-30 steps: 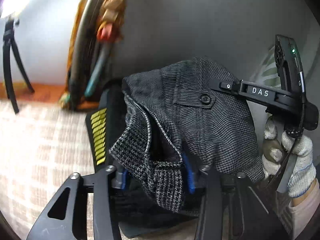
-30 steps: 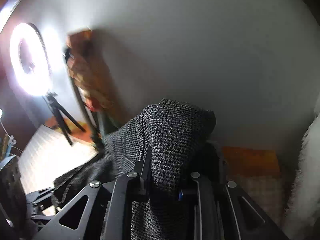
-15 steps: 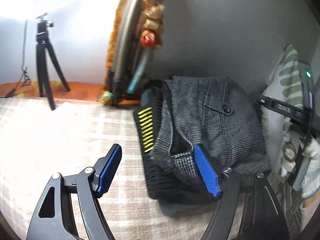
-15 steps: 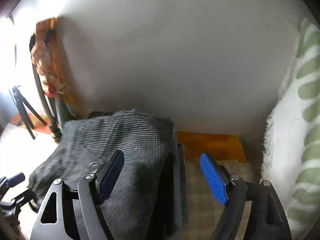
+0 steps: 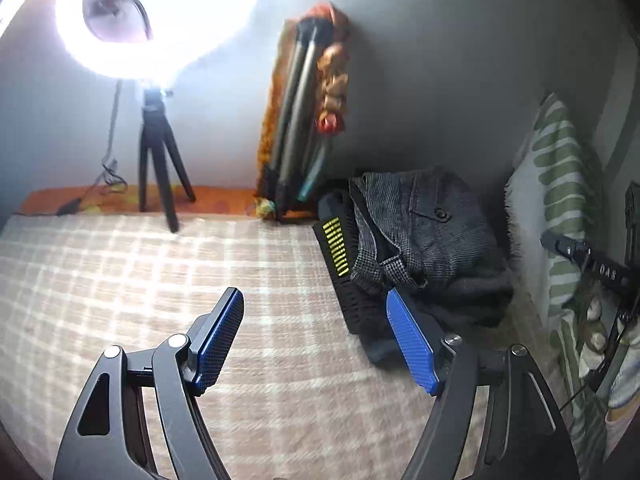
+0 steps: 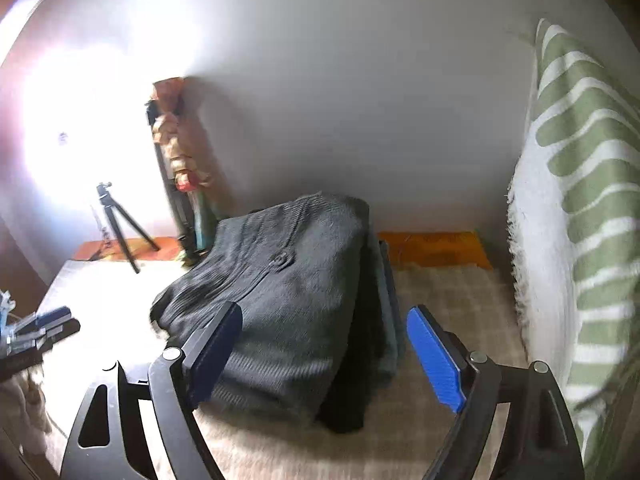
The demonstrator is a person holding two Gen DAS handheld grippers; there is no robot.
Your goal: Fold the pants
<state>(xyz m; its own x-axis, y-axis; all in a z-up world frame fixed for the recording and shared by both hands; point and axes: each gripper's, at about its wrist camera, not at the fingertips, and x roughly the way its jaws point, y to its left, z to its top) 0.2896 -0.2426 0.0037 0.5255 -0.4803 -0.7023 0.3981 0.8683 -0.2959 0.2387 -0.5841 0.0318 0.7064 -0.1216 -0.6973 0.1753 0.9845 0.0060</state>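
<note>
The folded grey checked pants (image 5: 424, 236) lie on top of a stack of dark folded clothes (image 5: 348, 276) at the back right of the bed, near the wall. They also show in the right wrist view (image 6: 288, 292). My left gripper (image 5: 316, 332) is open and empty, drawn back in front and to the left of the stack. My right gripper (image 6: 324, 348) is open and empty, just in front of the stack. The right gripper also shows at the right edge of the left wrist view (image 5: 600, 268).
A plaid beige blanket (image 5: 160, 280) covers the bed. A ring light on a small tripod (image 5: 156, 148) stands at the back left. A rolled bundle (image 5: 308, 120) leans on the wall. A green-striped white pillow (image 6: 580, 200) stands to the right.
Both grippers opened and let go of the pants, which now rest on the stack. Both grippers then drew back from it.
</note>
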